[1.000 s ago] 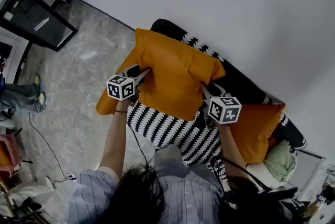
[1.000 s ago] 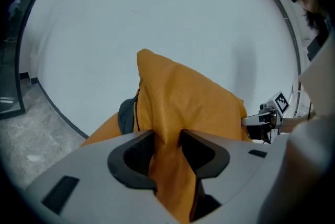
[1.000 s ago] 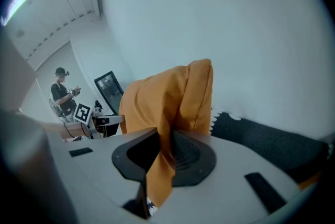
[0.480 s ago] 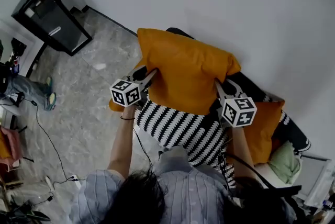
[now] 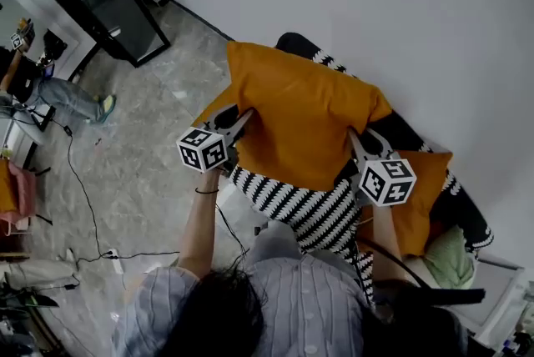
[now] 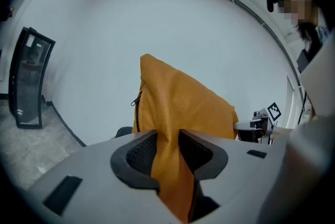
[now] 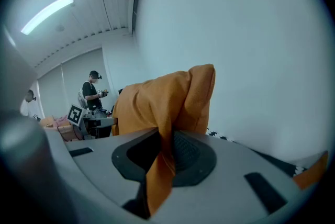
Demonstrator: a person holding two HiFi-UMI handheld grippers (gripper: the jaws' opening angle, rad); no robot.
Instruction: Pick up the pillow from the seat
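An orange pillow (image 5: 300, 118) hangs in the air above the black-and-white patterned seat (image 5: 292, 205), held at both ends. My left gripper (image 5: 238, 123) grips its left edge; its jaws are closing, with the orange fabric (image 6: 167, 129) pinched between the pads. My right gripper (image 5: 357, 145) is shut on the pillow's right corner (image 7: 172, 108), a fold of cloth squeezed between its jaws. A zipper (image 6: 137, 100) runs along the pillow's left edge.
A second orange pillow (image 5: 421, 197) and a pale green cushion (image 5: 450, 259) lie on the seat at the right. A black cabinet (image 5: 113, 9) stands by the wall at upper left. Cables (image 5: 79, 197) cross the grey floor. People stand in the background.
The pillow has risen a little further off the seat with both grippers still on it. The head view has swung, bringing the cabinet further into view.
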